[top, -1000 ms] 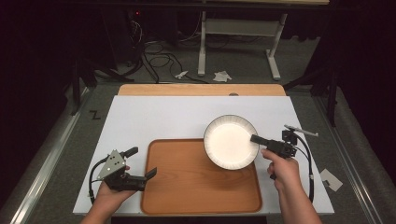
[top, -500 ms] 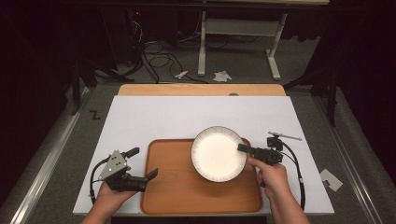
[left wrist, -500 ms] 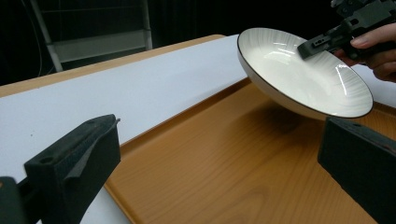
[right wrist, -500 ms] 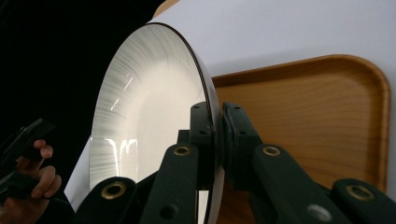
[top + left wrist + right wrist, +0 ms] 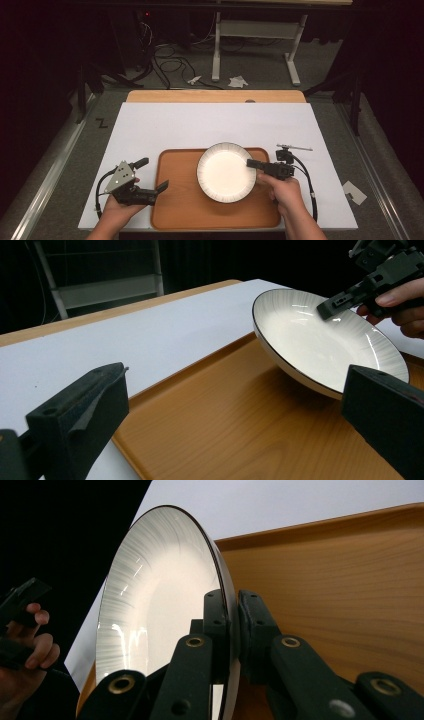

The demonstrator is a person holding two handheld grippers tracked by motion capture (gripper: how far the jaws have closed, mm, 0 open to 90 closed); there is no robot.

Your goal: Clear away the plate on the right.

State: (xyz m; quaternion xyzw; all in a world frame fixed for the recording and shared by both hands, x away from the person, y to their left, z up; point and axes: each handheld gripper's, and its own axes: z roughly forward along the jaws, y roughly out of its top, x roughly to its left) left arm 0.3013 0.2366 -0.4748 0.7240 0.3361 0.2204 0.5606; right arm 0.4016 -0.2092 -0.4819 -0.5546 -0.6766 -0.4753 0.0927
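A white plate with a dark rim (image 5: pixel 223 171) hangs over the right half of the wooden tray (image 5: pixel 180 210), held by its right edge. My right gripper (image 5: pixel 252 164) is shut on that rim; in the right gripper view its two jaws pinch the plate (image 5: pixel 160 615) edge-on at the gripper (image 5: pixel 231 625). In the left gripper view the plate (image 5: pixel 320 345) tilts above the tray (image 5: pixel 240 425) with the right gripper (image 5: pixel 325 310) on its far edge. My left gripper (image 5: pixel 152 176) stands open at the tray's left edge with nothing between its jaws.
The tray lies on a white board (image 5: pixel 215 125) over a wooden table (image 5: pixel 215 96). A small metal tool (image 5: pixel 295 147) lies on the board right of the tray. Behind the table are cables and a frame on the floor.
My right gripper has carried the plate leftward and toward the near side, from the tray's far right corner to over its right half. The left gripper has stayed still.
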